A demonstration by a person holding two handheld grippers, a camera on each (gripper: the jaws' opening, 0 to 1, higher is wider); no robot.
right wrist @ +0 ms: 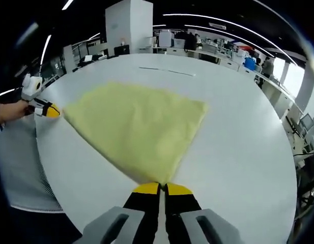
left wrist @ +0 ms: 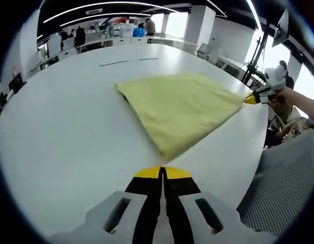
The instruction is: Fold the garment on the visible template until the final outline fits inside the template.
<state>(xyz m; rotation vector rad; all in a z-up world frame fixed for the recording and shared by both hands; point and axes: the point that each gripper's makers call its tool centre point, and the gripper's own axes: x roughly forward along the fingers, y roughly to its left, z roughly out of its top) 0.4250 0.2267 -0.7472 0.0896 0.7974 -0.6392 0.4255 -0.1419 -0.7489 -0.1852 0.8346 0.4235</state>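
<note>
A yellow garment, folded into a flat, roughly four-cornered shape, lies on the white table. In the left gripper view my left gripper is shut, and the garment's near corner ends a little short of its yellow tips. My right gripper, held by a hand, is at the garment's right corner. In the right gripper view the garment runs right down to my right gripper, whose jaws are shut on its near corner. My left gripper is at the garment's left corner.
A thin pale strip lies on the table beyond the garment, also seen as a strip in the right gripper view. A grey mesh surface lies past the table's edge. Desks and people stand far behind.
</note>
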